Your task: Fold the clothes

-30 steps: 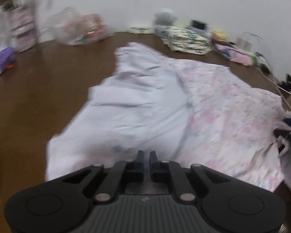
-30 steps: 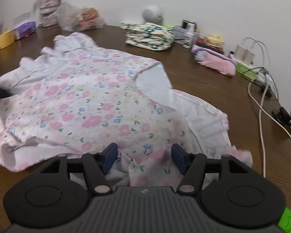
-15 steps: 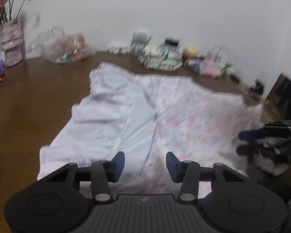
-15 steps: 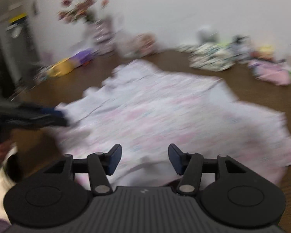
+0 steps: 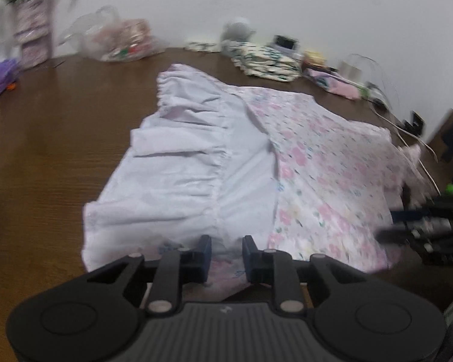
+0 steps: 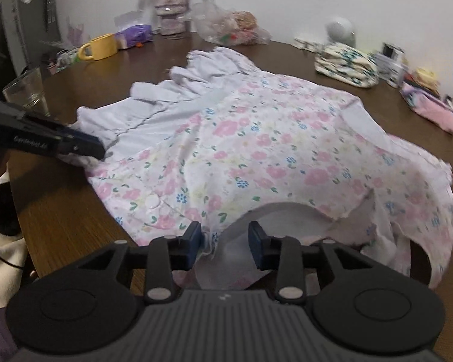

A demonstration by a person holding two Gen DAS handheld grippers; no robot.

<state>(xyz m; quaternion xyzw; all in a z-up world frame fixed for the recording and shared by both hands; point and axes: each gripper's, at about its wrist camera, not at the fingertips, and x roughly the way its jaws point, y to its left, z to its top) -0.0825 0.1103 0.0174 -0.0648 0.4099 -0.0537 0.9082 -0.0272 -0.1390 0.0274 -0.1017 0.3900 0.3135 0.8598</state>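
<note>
A floral dress (image 6: 256, 150) is spread flat on the brown tabletop (image 5: 51, 138), its long axis running along the near edge, with the white ruffled hem (image 5: 178, 166) toward the left end. The left gripper (image 5: 226, 252) is held narrowly parted over the near hem edge. The right gripper (image 6: 225, 238) is held spread over the neckline. Half a second ago both were raised and spread wider; both are now lowered to the cloth.

Dim, motion-blurred, fisheye-warped edges
</note>
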